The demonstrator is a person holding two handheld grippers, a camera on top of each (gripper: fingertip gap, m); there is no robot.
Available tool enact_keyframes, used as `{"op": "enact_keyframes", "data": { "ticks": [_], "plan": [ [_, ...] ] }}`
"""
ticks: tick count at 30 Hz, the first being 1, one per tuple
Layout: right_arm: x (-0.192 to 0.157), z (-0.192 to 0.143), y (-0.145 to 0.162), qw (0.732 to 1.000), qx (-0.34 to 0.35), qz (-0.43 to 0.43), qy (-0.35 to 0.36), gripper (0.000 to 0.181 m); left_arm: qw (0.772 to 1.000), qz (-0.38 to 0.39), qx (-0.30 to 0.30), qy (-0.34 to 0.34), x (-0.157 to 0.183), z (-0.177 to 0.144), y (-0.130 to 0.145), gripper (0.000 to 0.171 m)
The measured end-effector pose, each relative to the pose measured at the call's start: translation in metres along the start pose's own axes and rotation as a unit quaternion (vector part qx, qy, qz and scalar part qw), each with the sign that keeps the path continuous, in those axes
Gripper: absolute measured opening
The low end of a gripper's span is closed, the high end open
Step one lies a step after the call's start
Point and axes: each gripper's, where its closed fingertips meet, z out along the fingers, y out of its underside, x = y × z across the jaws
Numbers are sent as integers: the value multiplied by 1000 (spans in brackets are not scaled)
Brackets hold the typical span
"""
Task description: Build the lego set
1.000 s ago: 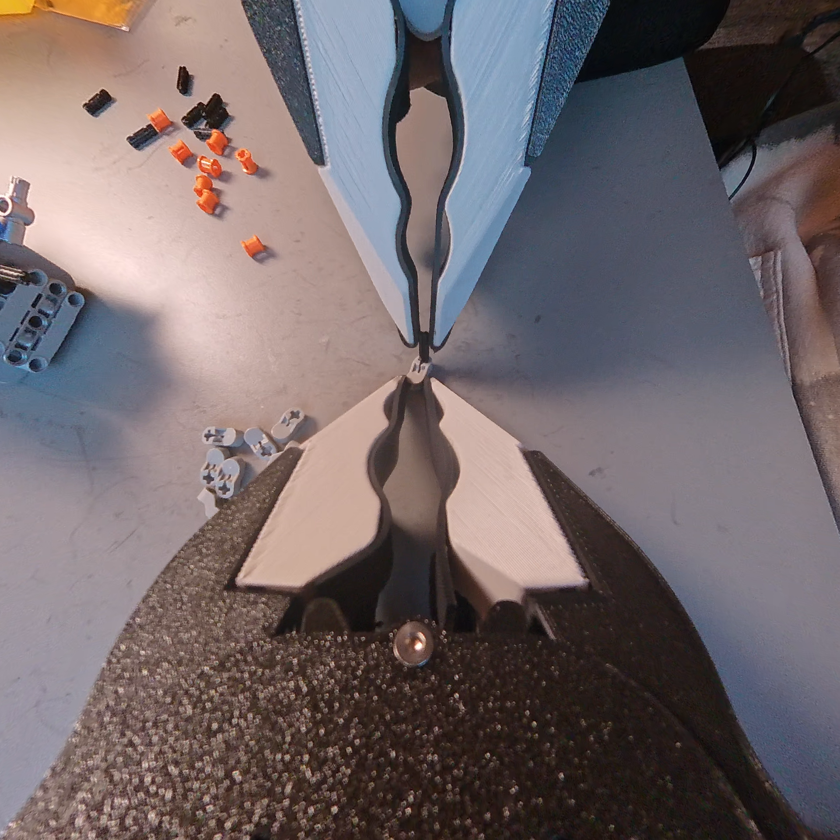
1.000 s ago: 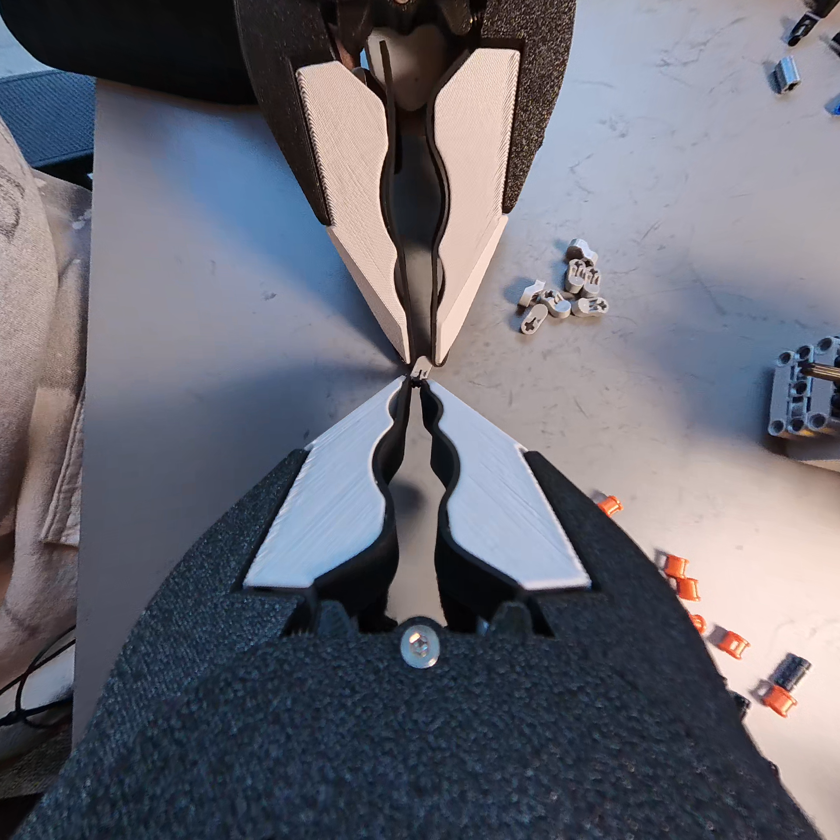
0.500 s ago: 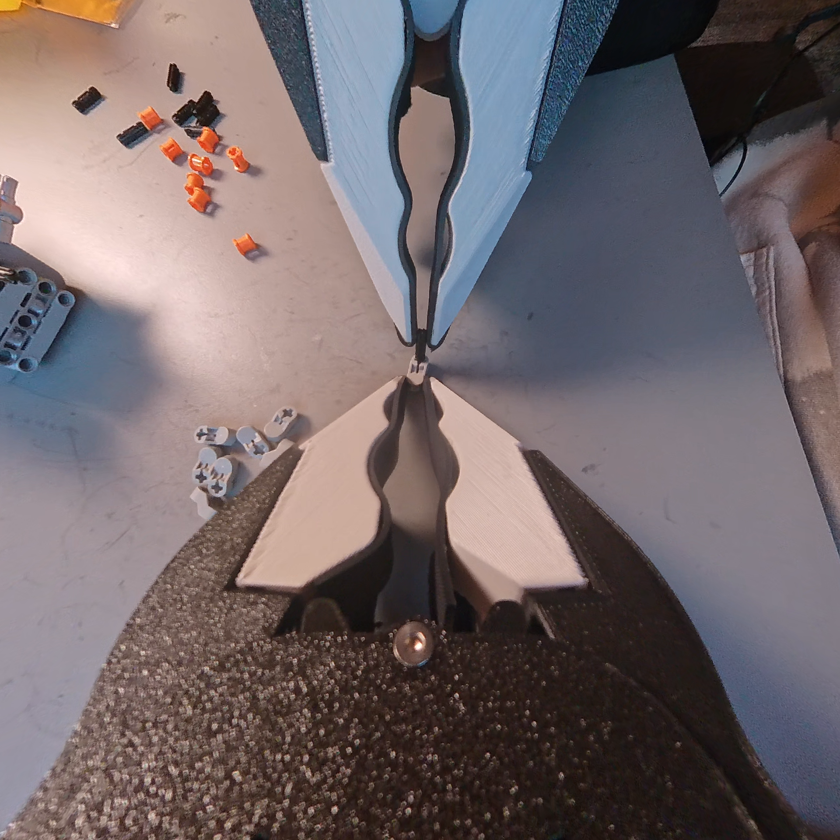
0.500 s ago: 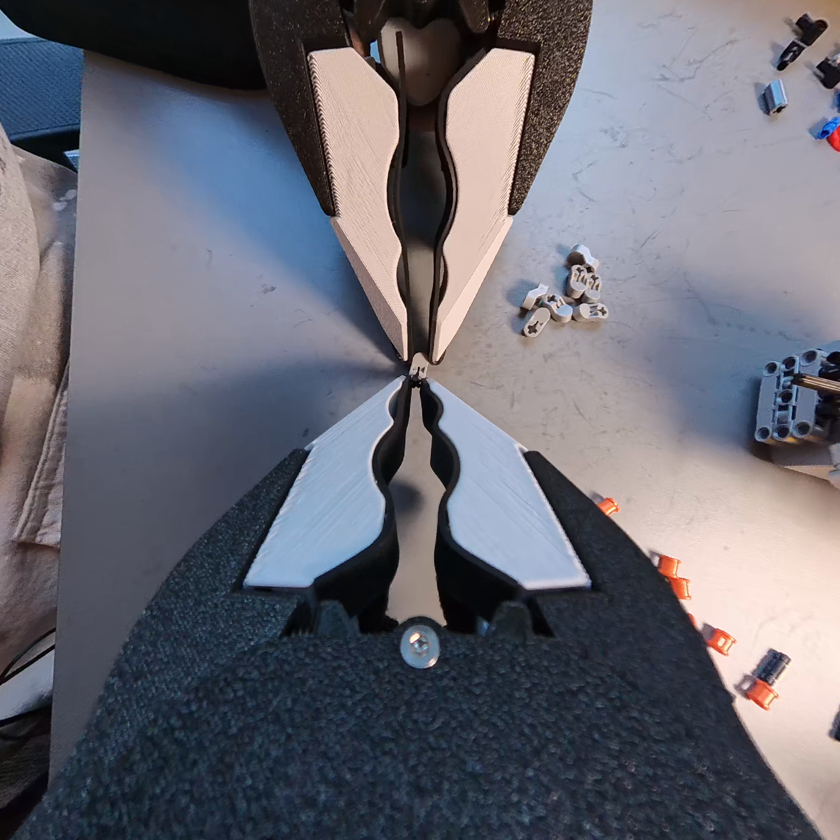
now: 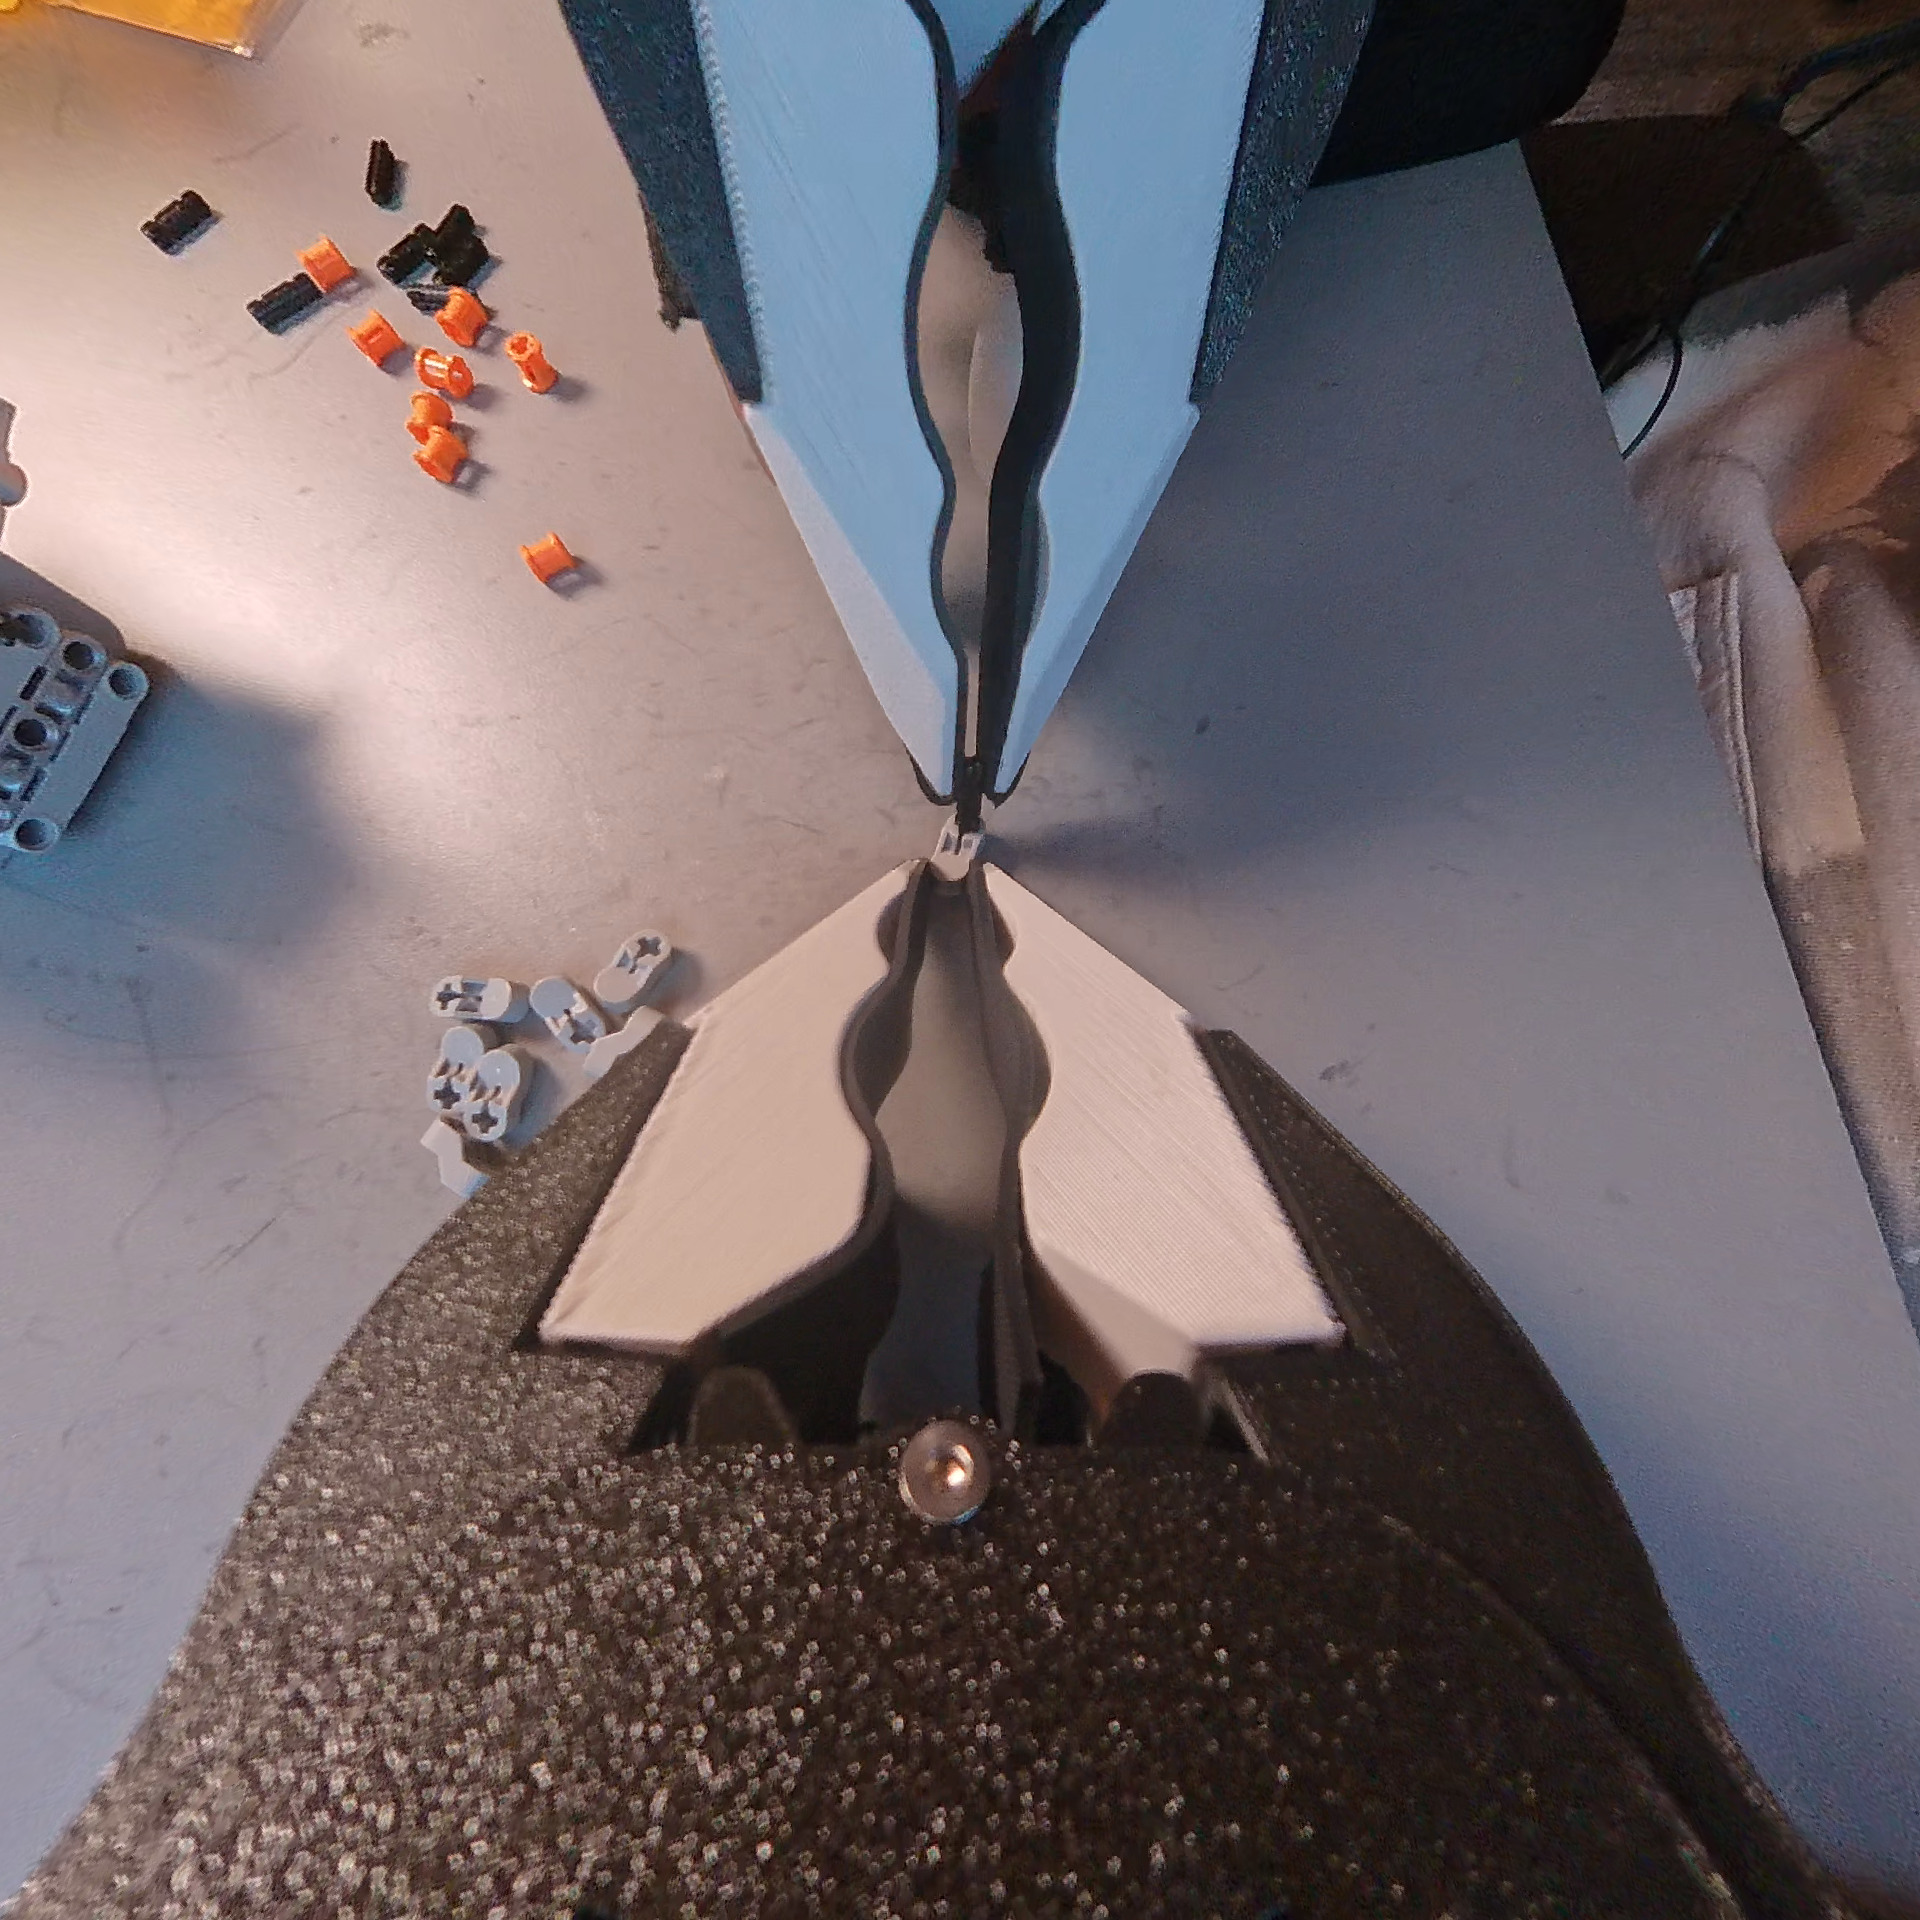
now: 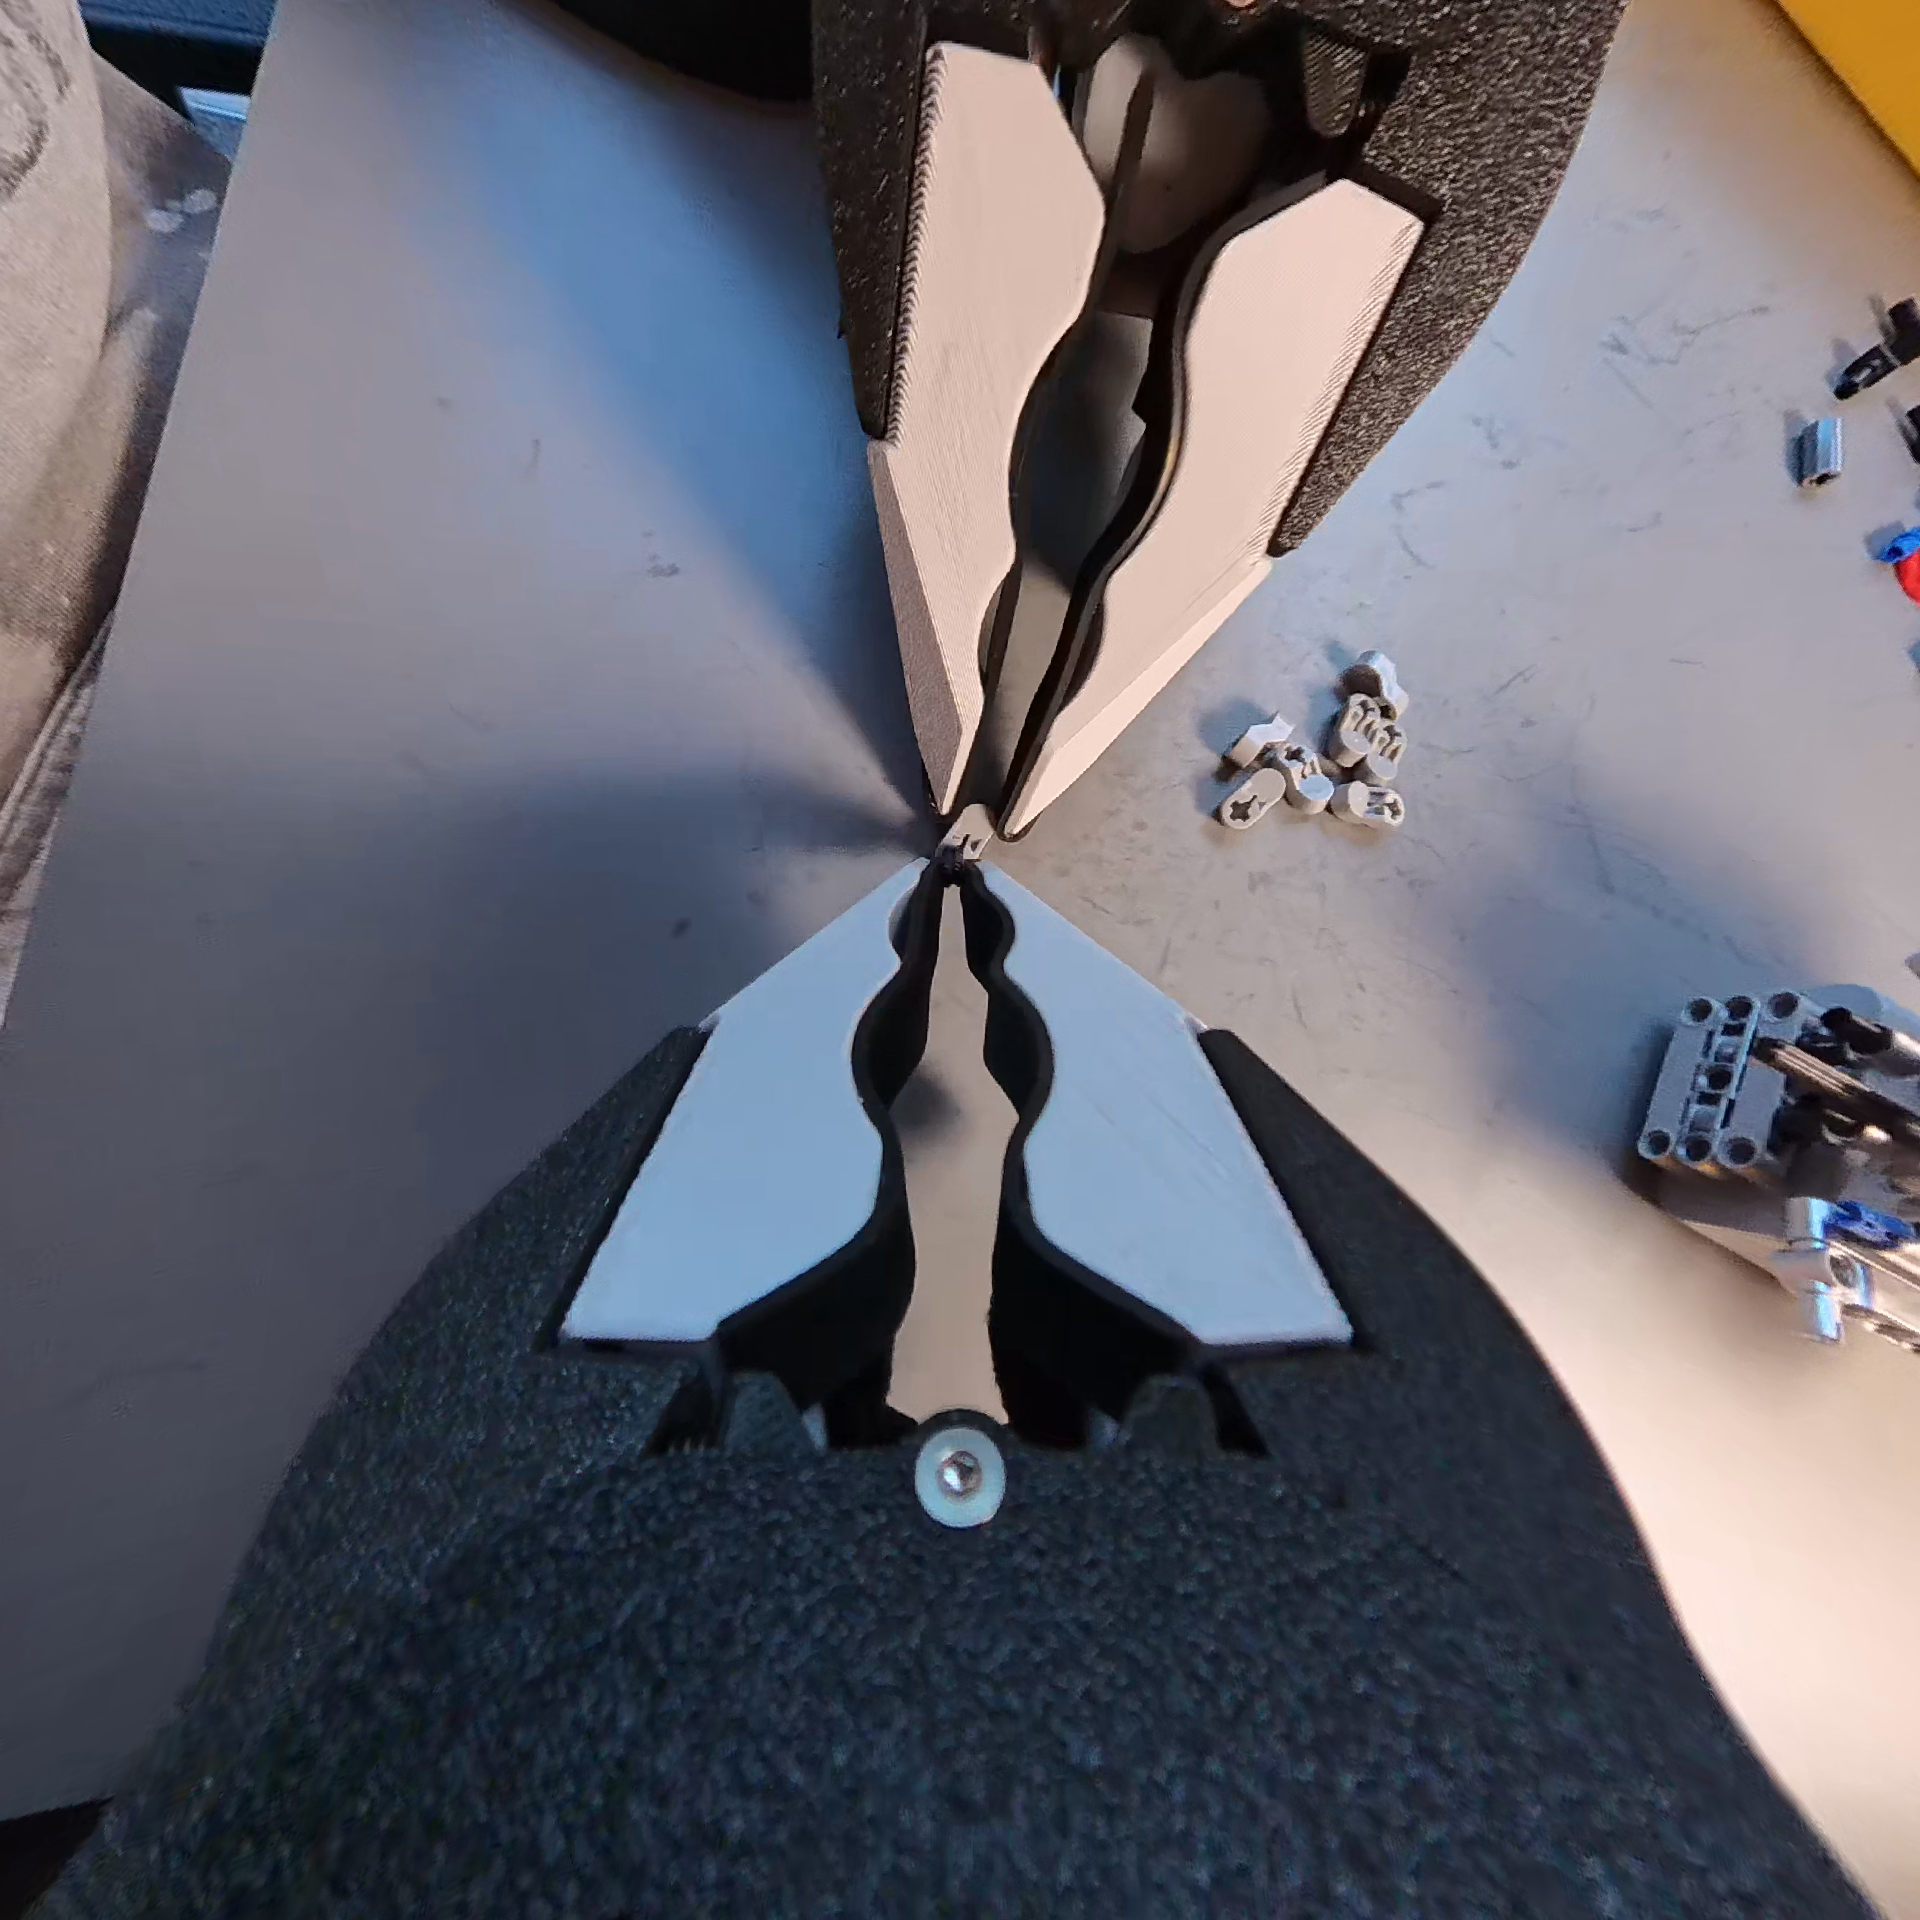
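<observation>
My two grippers meet tip to tip above the grey table (image 5: 1351, 831). My left gripper (image 5: 956, 864) is shut on a small light-grey connector piece (image 5: 958, 840). My right gripper (image 6: 948, 871) is shut on a short black pin (image 6: 948, 854), whose end meets the grey piece (image 6: 968, 826). In the left wrist view the right gripper (image 5: 968, 779) comes down from the top with the black pin (image 5: 968, 798) at its tips. In the right wrist view the left gripper (image 6: 975, 816) comes in from the top, tilted to the right.
A heap of grey connector pieces (image 5: 530, 1029) (image 6: 1314, 764) lies beside the grippers. Orange bushes (image 5: 436, 384) and black pins (image 5: 426, 249) are scattered farther off. A grey frame assembly (image 5: 52, 727) (image 6: 1766, 1112) stands at the side. The table edge (image 5: 1621, 582) borders cloth. My two grippers' fingertips are within a few centimetres of each other.
Both grippers stay tip to tip with their pieces held. In the right wrist view the left gripper has tilted to the right. The table things have shifted slightly in both views.
</observation>
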Motion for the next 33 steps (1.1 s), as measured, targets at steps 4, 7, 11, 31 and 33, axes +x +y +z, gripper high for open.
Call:
{"op": "enact_keyframes", "data": {
  "ticks": [4,7,11,31,33],
  "plan": [
    [0,3,1,1000,-21,-18,-5,2,1000,1,0,2,0,0,0,4],
    [-1,5,2,997,-63,-38,-20,2,1000,2,0,3,1,0,-1,4],
    [-1,5,2,993,-103,-47,-32,1,1000,-2,0,1,1,0,-1,4],
    [-2,11,-5,993,-110,-39,-17,3,1000,-10,1,2,5,-4,4,8],
    [-2,11,-4,993,-109,-41,-19,3,1000,-10,1,2,5,-4,3,7]
  ]
}}
